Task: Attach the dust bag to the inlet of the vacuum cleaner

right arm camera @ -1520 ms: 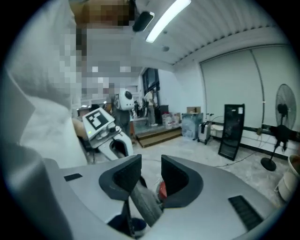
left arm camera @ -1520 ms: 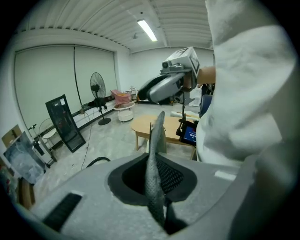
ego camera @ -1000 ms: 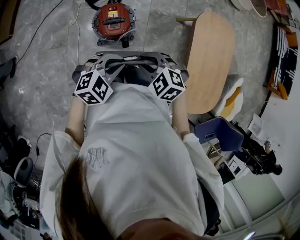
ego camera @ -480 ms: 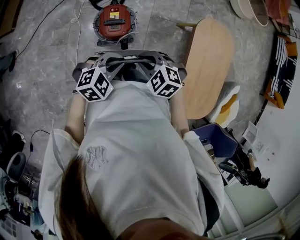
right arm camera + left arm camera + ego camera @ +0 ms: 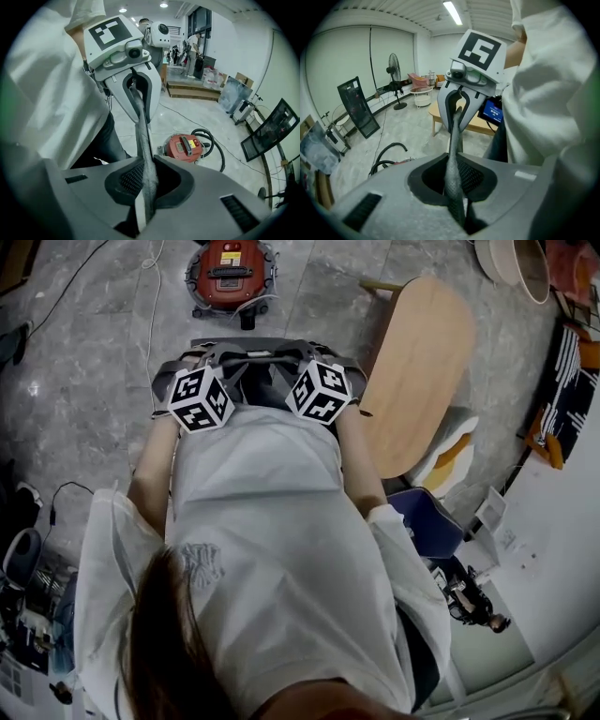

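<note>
The left gripper (image 5: 457,208) is clamped on one edge of the grey dust bag (image 5: 453,140); its jaws stand nearly together with the perforated fabric pinched between them. The right gripper (image 5: 143,206) has the opposite edge between its jaws, which are closing on the cloth, and the pads already press on it. The bag runs as a taut, narrow band from one gripper straight across to the other, so each gripper view shows the other gripper with its marker cube at the far end of the fabric.

The bag is held up in the air in front of the person's white shirt (image 5: 272,521), on the person's side of the vacuum cleaner (image 5: 230,266) and well apart from it. The vacuum cleaner is a round red machine standing on the grey stone floor (image 5: 84,381), its top facing up. A black hose (image 5: 214,140) curls around it on the side away from the person. A thin white cable (image 5: 150,306) trails over the floor just left of the vacuum cleaner in the head view. To the right of the vacuum cleaner in that view stands an oval wooden counter (image 5: 417,371).
</note>
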Action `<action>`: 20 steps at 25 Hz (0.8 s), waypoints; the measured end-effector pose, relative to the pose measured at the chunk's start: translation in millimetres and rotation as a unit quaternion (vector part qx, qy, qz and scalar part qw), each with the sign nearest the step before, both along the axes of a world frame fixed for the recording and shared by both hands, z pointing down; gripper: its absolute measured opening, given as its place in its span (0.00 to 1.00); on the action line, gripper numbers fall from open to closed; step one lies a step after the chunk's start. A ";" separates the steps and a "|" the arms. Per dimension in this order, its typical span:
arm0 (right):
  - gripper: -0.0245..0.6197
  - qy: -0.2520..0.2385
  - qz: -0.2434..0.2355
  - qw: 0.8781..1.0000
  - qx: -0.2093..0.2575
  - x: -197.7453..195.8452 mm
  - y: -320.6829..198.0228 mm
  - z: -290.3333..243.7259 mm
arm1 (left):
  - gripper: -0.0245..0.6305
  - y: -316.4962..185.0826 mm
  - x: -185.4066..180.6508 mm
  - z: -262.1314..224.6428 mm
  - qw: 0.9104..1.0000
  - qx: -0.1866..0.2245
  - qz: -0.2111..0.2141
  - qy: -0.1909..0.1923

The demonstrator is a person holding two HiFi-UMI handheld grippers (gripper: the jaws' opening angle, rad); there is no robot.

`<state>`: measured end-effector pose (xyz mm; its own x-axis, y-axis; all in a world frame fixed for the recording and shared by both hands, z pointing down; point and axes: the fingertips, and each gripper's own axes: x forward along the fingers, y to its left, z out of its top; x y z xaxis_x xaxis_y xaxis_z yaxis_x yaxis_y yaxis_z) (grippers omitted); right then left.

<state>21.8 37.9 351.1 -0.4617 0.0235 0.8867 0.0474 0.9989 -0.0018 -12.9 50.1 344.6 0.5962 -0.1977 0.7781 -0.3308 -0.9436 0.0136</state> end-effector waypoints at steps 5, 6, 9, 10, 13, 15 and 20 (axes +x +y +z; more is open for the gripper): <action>0.09 0.028 -0.026 0.999 -0.022 -1.4 -14.3 32.7 | 0.10 -10.9 -1.3 35.6 0.999 -0.039 -0.033 0.015; 0.09 0.030 -0.031 0.999 -0.027 -1.2 -17.0 41.9 | 0.10 -13.2 -0.8 45.2 0.998 -0.046 -0.042 0.018; 0.09 0.041 -0.041 0.997 -0.050 4.8 -19.7 77.0 | 0.10 -14.5 5.6 82.5 0.996 -0.065 -0.063 0.017; 0.09 0.045 -0.045 0.996 -0.057 5.9 -19.0 89.7 | 0.10 -13.0 6.9 96.1 0.995 -0.070 -0.066 0.012; 0.09 0.055 -0.057 0.994 -0.071 3.8 -11.9 127.7 | 0.10 -4.8 4.9 135.4 0.994 -0.085 -0.069 -0.007; 0.09 0.057 -0.058 0.994 -0.075 0.9 -7.2 150.7 | 0.10 -0.2 1.6 159.2 0.992 -0.100 -0.073 -0.013; 0.09 0.058 -0.052 0.994 -0.079 -0.3 -3.1 205.2 | 0.10 3.0 -0.7 213.9 0.989 -0.127 -0.072 -0.030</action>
<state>21.5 34.8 556.3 -0.3444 0.2100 0.9150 0.1412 0.9752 -0.1707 -13.5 53.1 558.5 0.5278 -0.0718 0.8463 -0.4695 -0.8550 0.2203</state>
